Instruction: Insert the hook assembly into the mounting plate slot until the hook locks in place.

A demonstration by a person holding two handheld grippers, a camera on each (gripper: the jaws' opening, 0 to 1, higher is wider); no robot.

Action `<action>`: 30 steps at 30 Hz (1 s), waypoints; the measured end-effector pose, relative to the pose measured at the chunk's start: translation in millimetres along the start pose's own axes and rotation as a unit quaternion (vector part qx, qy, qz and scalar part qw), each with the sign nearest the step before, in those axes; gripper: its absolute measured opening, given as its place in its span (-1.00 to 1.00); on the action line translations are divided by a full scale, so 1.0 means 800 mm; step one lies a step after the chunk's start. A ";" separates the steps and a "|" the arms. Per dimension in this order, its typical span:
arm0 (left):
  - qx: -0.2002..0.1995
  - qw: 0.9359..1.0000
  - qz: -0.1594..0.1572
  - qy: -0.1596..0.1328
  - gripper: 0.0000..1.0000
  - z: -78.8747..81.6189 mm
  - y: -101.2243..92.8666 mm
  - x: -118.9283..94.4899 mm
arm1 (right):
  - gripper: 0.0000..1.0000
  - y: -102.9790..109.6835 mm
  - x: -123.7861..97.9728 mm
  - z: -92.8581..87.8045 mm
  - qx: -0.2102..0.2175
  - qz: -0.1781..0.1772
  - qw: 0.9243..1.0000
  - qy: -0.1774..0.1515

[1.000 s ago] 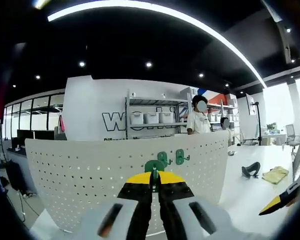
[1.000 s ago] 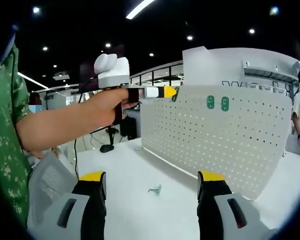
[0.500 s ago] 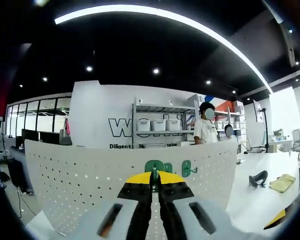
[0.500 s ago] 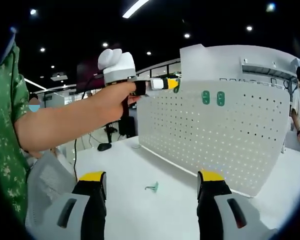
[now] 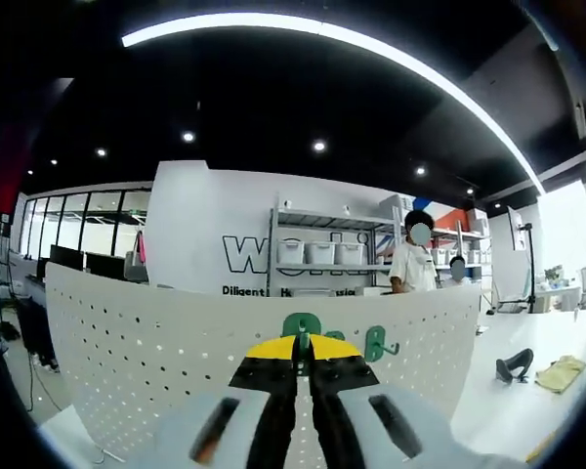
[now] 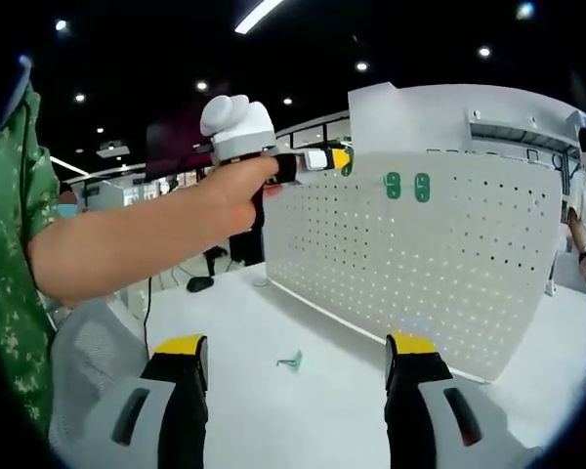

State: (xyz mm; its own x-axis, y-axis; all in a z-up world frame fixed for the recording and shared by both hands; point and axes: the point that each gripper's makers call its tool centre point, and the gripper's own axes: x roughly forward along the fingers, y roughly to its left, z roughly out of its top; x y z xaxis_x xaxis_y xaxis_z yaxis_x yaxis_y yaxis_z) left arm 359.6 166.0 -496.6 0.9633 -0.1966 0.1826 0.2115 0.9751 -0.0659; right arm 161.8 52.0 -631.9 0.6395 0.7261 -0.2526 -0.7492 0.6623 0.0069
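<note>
Hook (image 5: 301,326), green, pinched in the closed left tool (image 5: 301,348), raised to the top edge of the white perforated mounting plate (image 5: 156,342), probably to line up with a slot. Two more hooks (image 6: 407,186) already seated in the top rows, toward 3 o'clock of the held one. Right tool (image 6: 297,376) wide open, holding nothing, low over the counter (image 6: 273,420); spare green hook (image 6: 290,362) lying at 12 o'clock between its jaws.
</note>
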 end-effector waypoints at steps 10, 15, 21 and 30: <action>-0.002 1.000 0.028 -0.004 -0.94 -0.008 0.003 0.015 | 0.52 -0.016 -0.009 0.000 -0.002 0.001 1.000 0.000; 0.001 0.999 0.038 -0.002 -0.94 -0.011 0.007 0.020 | 0.53 -0.024 -0.017 0.020 -0.008 -0.008 1.000 -0.024; 0.008 0.999 0.045 0.002 -0.94 -0.016 0.010 0.025 | 0.65 -0.034 -0.020 0.032 -0.006 -0.018 0.999 -0.041; 0.019 0.999 0.047 0.013 -0.94 -0.029 0.008 0.032 | 0.87 -0.037 -0.031 0.043 -0.001 -0.020 0.999 -0.040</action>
State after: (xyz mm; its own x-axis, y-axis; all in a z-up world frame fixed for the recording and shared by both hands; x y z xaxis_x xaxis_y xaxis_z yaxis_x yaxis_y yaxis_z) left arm 389.6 164.9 -515.1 0.9830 -0.1052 0.1508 0.1130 0.9926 -0.0442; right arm 173.9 20.5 -592.6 0.6802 0.7120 -0.1744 -0.7236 0.6902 -0.0040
